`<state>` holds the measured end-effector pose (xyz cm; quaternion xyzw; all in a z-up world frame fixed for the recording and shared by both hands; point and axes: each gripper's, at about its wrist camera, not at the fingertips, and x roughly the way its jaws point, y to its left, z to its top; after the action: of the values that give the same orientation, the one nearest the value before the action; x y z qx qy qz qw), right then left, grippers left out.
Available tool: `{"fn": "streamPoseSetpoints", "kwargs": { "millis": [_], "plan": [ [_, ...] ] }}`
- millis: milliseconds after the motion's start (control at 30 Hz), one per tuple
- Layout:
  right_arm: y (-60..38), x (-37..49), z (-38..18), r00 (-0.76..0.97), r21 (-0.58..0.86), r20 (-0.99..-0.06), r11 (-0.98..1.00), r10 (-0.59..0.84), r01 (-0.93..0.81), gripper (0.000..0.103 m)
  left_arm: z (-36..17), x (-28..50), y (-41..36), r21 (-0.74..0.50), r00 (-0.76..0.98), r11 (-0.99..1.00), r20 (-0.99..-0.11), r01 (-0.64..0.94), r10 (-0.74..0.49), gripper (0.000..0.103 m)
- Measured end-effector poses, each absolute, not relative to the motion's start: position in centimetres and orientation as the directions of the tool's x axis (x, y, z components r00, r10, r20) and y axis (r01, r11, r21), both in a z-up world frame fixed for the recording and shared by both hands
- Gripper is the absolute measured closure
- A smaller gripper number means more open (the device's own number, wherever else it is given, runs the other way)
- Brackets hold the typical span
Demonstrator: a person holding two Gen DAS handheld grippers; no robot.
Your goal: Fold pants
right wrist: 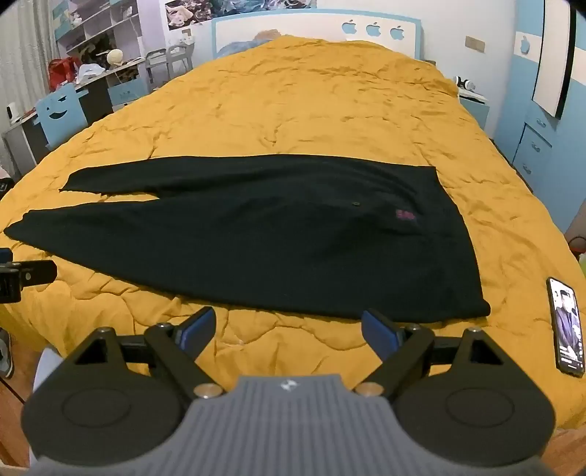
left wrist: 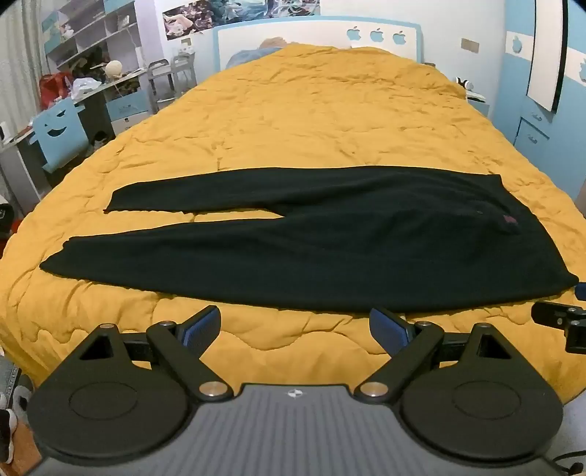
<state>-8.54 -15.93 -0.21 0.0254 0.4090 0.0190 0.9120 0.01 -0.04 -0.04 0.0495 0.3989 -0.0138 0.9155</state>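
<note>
Flat and unfolded, black pants (left wrist: 293,238) stretch crosswise on a yellow quilted bed (left wrist: 311,110), waistband toward the right, legs toward the left. Both grippers hover just short of the near edge, jaws spread and empty: left gripper (left wrist: 295,331) by the near leg, right gripper (right wrist: 287,331) nearer the waistband corner. A phone (right wrist: 566,326) lies beside. No containers appear.

Both wrist cams sit low at bed's (left wrist: 293,110) near edge, tilted down-fwd; left cam offset left, right cam right; both share pants (left wrist: 329,249) & headboard (right wrist: 315,25).
</note>
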Motion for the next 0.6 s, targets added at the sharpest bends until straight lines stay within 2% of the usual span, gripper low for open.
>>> {"fn": "streamPoseSetpoints", "kwargs": {
  "millis": [233, 600],
  "plan": [
    [-16.0, -8.8, -0.1, 0.66, 0.067, -0.749, 0.998, 0.063, -0.02, 0.02, -0.1, -0.2, 0.8, 0.069, 0.678, 0.995, -0.735, 0.07, 0.003, 0.007],
    [-15.9, -8.5, -0.5, 0.651, 0.065, -0.757, 0.998, 0.061, -0.018, 0.02, -0.1, 0.0, -0.7, 0.08, 0.671, 0.994, -0.741, 0.071, 0.012, 0.007]
  ]
}}
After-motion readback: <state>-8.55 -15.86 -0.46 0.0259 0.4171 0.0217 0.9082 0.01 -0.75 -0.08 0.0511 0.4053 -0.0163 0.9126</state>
